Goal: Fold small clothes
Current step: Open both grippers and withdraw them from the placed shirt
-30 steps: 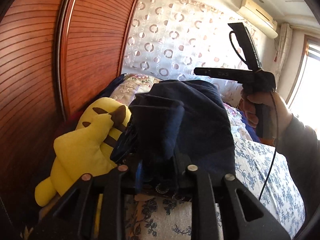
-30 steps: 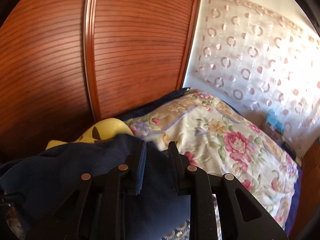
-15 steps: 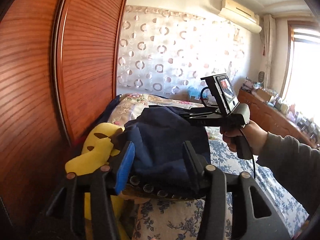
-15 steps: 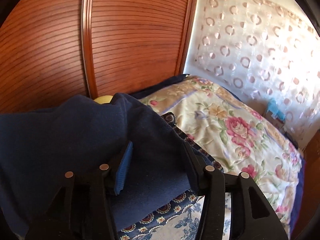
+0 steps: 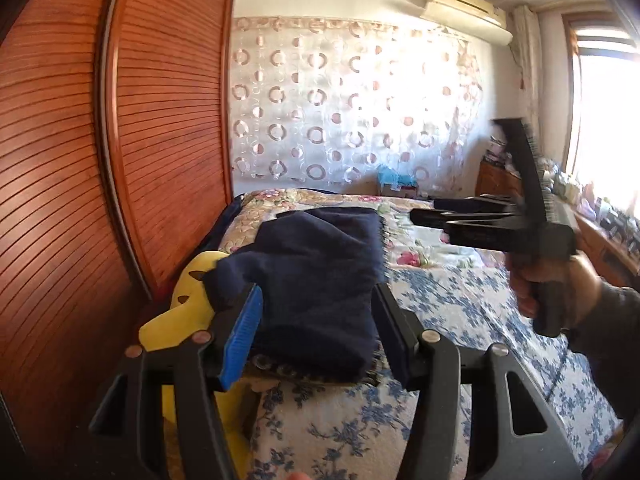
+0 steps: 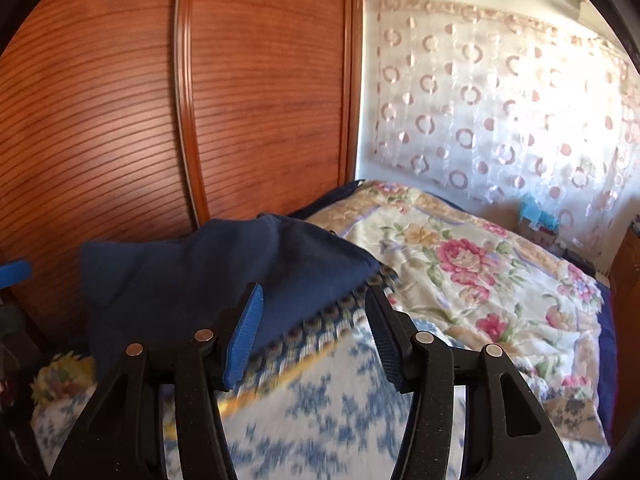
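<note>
I note that both my left gripper (image 5: 316, 336) and right gripper (image 6: 314, 332) have released the dark navy knitted garment (image 5: 316, 280), jaws now spread, leaving it folded on the floral-quilted bed (image 5: 440, 312) beside the yellow plush toy (image 5: 188, 304), fold apparently complete.

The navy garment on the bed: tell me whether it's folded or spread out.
Folded. The navy garment lies as a compact, thick, layered bundle on the bed, with both grippers open and clear of it.

Left wrist view low over the bed (image 5: 440, 300), facing the curtain (image 5: 340, 100), right wrist view close, angled toward the wardrobe (image 6: 160, 100), both sharing the navy cloth (image 5: 316, 280) and the wardrobe
</note>
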### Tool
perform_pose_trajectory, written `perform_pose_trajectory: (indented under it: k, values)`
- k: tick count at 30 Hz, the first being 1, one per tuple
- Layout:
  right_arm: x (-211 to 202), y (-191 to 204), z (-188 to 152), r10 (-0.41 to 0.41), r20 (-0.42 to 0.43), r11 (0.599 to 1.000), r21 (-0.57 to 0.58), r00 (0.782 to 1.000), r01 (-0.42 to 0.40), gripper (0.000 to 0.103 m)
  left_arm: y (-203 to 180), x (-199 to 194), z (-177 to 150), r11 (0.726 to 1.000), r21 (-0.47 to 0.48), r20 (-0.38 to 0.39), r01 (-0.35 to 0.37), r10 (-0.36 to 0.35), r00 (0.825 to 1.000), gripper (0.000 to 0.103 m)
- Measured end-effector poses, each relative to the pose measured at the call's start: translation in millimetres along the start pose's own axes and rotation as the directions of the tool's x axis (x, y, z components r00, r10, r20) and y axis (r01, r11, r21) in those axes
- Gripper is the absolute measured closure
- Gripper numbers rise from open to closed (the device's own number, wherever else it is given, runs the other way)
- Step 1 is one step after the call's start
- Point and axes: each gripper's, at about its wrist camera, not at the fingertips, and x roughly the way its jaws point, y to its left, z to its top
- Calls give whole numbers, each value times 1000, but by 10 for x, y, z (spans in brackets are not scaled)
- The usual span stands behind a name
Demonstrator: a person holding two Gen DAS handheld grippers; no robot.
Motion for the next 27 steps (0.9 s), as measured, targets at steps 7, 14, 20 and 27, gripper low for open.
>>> perform_pose_trajectory:
  k: [7, 14, 20, 27]
  values:
    - [-922, 17, -453, -47, 33, 998, 47, 998, 45, 31, -473, -70, -99, 997, 61, -11, 42, -42, 999, 47]
    - [-1649, 8, -888, -115, 44, 988, 107, 992, 110, 28, -906, -143, -204, 992, 74, -28, 100, -98, 995, 47]
    - [-2249, 14, -1223, -213, 49, 967, 151, 976, 204, 28, -1237, -251, -243, 989, 95, -37, 113, -110, 993, 47]
    - [-2921, -71, -1456, -335, 92, 918, 255, 938, 303, 27, -1493, -536, -191, 981, 106, -19, 161, -160, 987, 47]
